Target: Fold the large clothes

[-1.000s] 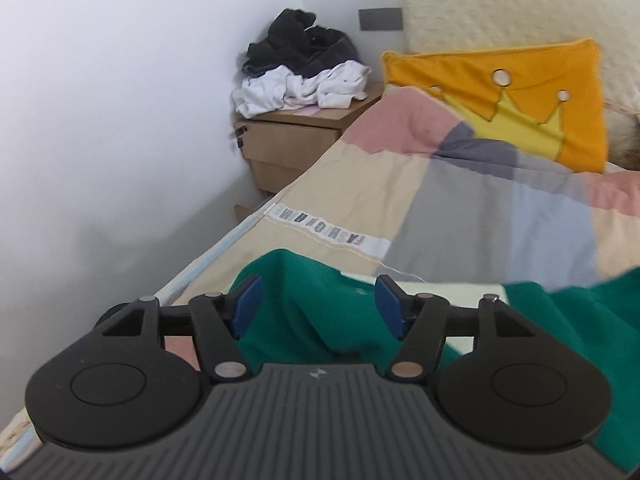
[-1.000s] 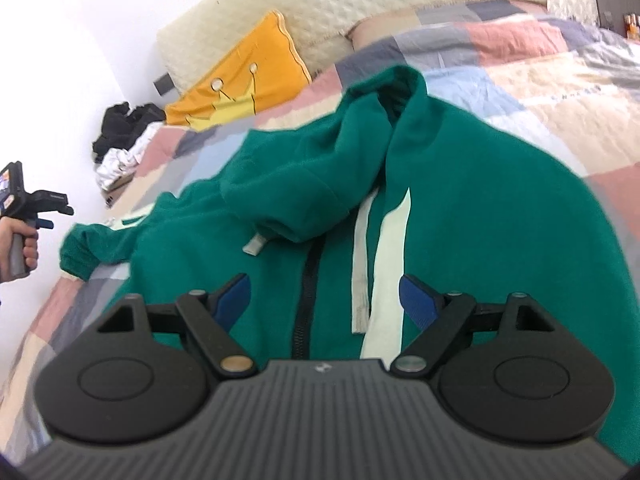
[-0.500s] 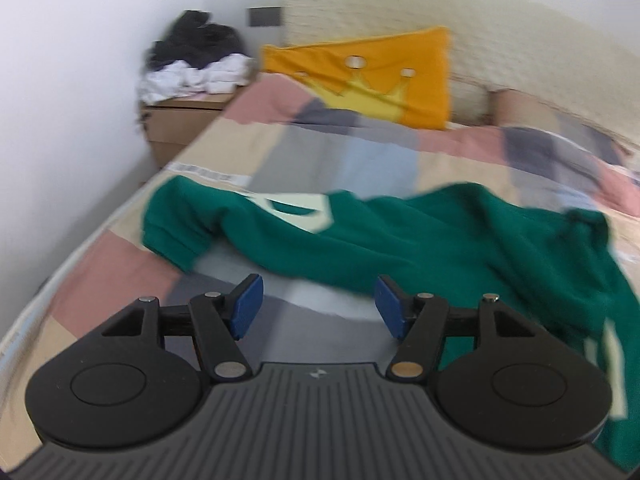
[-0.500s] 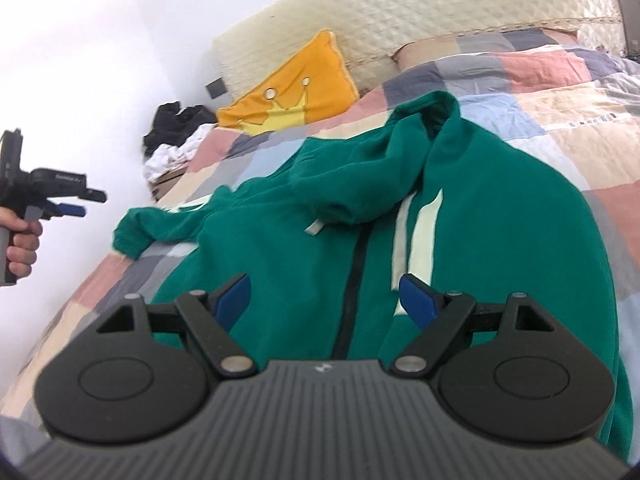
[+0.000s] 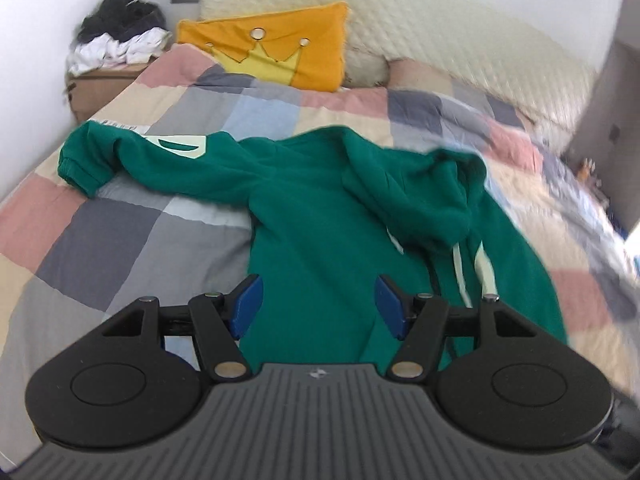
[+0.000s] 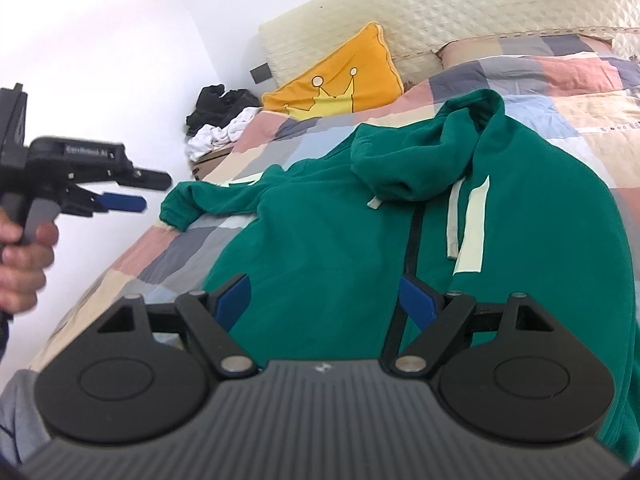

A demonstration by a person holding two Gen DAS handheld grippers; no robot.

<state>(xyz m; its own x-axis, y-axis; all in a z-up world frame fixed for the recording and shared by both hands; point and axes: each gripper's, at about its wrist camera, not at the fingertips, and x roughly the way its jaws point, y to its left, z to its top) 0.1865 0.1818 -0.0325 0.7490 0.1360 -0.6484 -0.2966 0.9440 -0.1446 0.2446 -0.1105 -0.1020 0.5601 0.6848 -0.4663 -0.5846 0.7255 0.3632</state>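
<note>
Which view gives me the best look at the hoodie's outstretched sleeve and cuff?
The left wrist view: the sleeve lies across the frame, whole from shoulder to cuff, its pale patch showing. In the right wrist view the sleeve is smaller, foreshortened and off to the side, and the patch is barely visible.

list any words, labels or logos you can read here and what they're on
White label on the side of the black left claw, seen from the right wrist: blurred, unreadable.
Printed strip on the patchwork quilt: too small to read.
Small pale emblem on the grey ribbed claw body: a logo, no letters.
Yellow crown on the orange cushion: picture only.
</note>
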